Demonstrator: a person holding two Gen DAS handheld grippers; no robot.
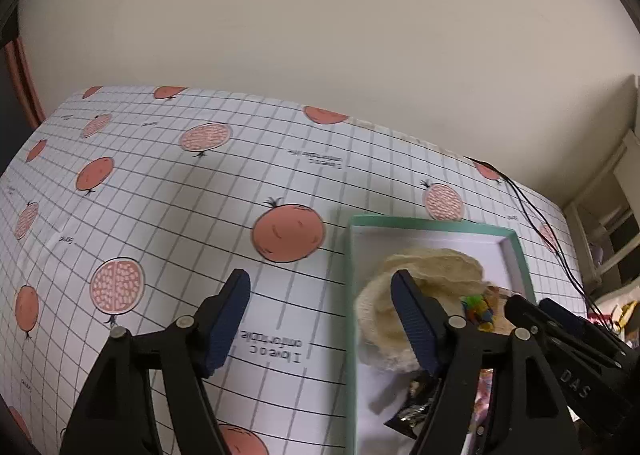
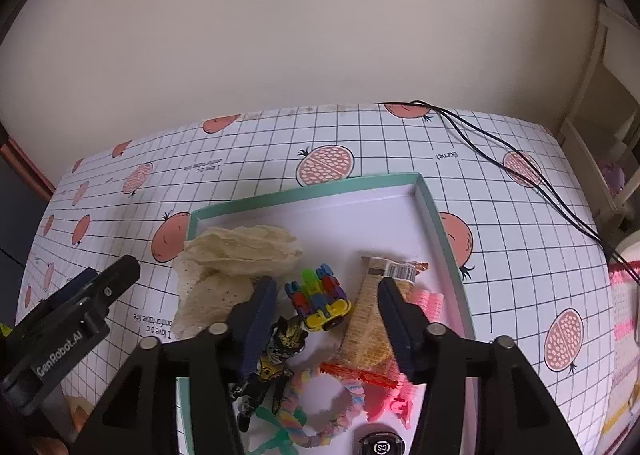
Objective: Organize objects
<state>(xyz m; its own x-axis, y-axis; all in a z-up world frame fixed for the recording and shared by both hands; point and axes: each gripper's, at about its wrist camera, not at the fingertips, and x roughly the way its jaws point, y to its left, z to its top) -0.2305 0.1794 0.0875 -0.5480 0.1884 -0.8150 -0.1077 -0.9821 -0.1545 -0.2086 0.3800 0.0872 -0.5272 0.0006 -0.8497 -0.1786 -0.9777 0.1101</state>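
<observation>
- The landmark is the shallow teal-rimmed box (image 2: 436, 215), which lies open on the tabletop (image 2: 500, 255) with its grid-and-pomegranate cloth.
- Already inside the box: a cream knitted cloth (image 2: 236, 255) bunched in its far-left corner and spilling over the left rim, a block-built toy vehicle (image 2: 320, 297) near the middle, a wrapped cone-shaped snack (image 2: 372, 319) right of the vehicle, and a pink roller (image 2: 430, 301) against the right wall.
- Toward the box's near end lie a black-and-gold figure (image 2: 276, 351), a pastel braided ring (image 2: 320, 427), a red comb-like piece (image 2: 360, 373) and a round dark object (image 2: 380, 447) at the bottom edge.
- The right gripper (image 2: 326, 321) hangs over the middle of the box, its jaws apart and holding nothing, the vehicle and snack showing between them.
- The left gripper (image 1: 320, 319) is at the box's left rim, jaws also spread and empty; one finger is over the cloth, the other over bare tabletop.
- Judging by this, the gathering looks largely done: the tabletop left of and beyond the box carries only a black cable (image 2: 520, 171).
- What may remain is tucking the overhanging cloth inside, and perhaps items right of the box, where a pink patterned thing (image 2: 624, 319) shows only partly.
</observation>
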